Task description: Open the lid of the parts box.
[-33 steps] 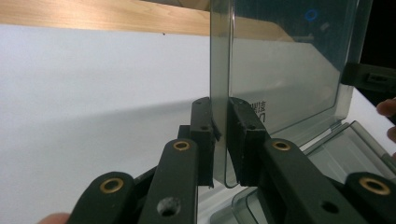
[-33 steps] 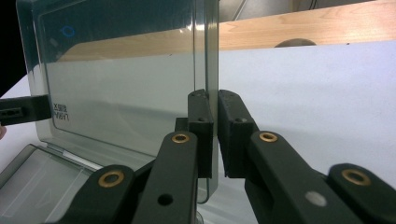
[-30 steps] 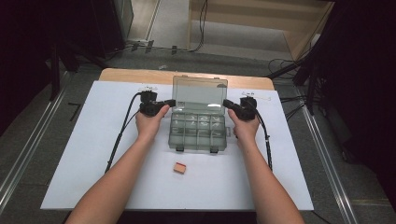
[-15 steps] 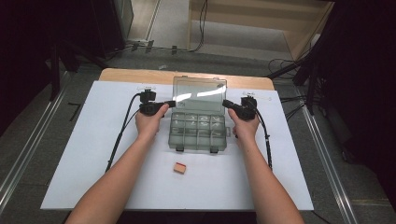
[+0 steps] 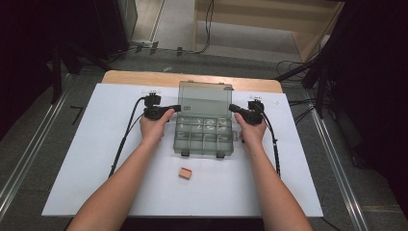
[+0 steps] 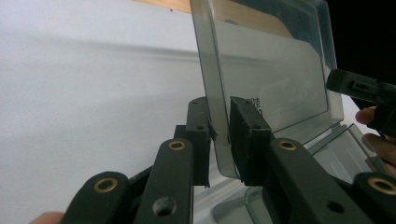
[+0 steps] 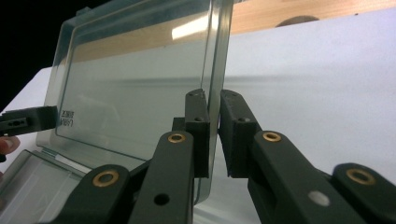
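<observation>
Clear grey plastic compartment box (image 5: 203, 134) sits at table centre, its lid (image 5: 204, 98) raised toward 12 o'clock; left gripper (image 6: 219, 135) has been loosening around the lid's edge, right gripper (image 7: 214, 135) pinches the opposite edge.

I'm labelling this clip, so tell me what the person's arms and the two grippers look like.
Both forearms are bare, with no sleeves showing. The left gripper and right gripper are black, each with a black cable trailing back toward the person. Up close, the jaws are flat, blocky black bars on linked arms with brass-coloured pivot rings and small screw holes.
</observation>
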Tool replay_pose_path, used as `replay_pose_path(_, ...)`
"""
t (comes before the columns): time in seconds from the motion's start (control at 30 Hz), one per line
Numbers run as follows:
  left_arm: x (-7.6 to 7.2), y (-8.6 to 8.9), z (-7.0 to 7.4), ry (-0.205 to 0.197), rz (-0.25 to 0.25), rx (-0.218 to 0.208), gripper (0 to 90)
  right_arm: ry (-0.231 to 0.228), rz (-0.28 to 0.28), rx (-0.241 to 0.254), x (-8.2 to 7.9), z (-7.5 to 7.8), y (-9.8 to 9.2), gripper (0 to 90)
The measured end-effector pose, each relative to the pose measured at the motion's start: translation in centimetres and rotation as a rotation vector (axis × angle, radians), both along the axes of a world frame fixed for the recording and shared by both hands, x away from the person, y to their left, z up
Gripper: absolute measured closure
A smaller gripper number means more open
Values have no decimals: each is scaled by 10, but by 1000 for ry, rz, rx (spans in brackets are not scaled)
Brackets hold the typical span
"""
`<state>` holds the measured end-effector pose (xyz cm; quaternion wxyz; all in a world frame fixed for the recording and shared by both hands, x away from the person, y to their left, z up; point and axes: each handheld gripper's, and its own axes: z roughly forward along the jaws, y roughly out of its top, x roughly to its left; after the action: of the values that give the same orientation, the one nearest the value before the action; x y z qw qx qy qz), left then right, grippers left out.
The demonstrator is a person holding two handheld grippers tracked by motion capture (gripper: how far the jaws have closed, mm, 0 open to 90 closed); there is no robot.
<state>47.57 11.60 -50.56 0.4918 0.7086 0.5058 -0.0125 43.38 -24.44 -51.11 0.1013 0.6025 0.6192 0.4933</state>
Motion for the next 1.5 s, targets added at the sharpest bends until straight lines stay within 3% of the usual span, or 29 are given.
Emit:
replay_pose_path(0.2, 0, 0, -2, 11, 2, 4, 763, 11, 6, 16, 1, -5, -2, 801)
replay_pose_path(0.47, 0, -1, -1, 12, 1, 23, 754, 19, 8, -2, 2, -7, -1, 797)
replay_pose_path(0.57, -2, -2, 0, 9, 5, 48, 688, 19, 13, -13, 2, -7, 0, 782)
replay_pose_path(0.67, -4, -1, 1, -5, 10, 47, 571, -18, 35, -34, 0, -6, 0, 616)
replay_pose_path(0.73, -6, -1, 2, -22, 4, 45, 503, -34, 21, -58, -2, -5, 1, 490)
replay_pose_path(0.9, -15, 2, 8, -83, -11, 61, 360, -75, 4, -98, -9, -2, 0, 322)
replay_pose_path(1.03, -23, 5, 13, -128, -30, 74, 249, -99, 25, -132, -16, 1, 0, 170)
replay_pose_path(1.2, -35, 9, 19, -193, -68, 85, 120, -151, 42, -159, -29, 7, 2, 90)
replay_pose_path(1.27, -41, 10, 22, -219, -84, 90, 119, -170, 53, -161, -34, 10, 2, 40)
replay_pose_path(1.37, -48, 13, 24, -244, -113, 85, 0, -186, 77, -151, -41, 13, 4, 8)
replay_pose_path(1.5, -58, 17, 26, -266, -130, 92, 0, -200, 88, -159, -50, 15, 6, 0)
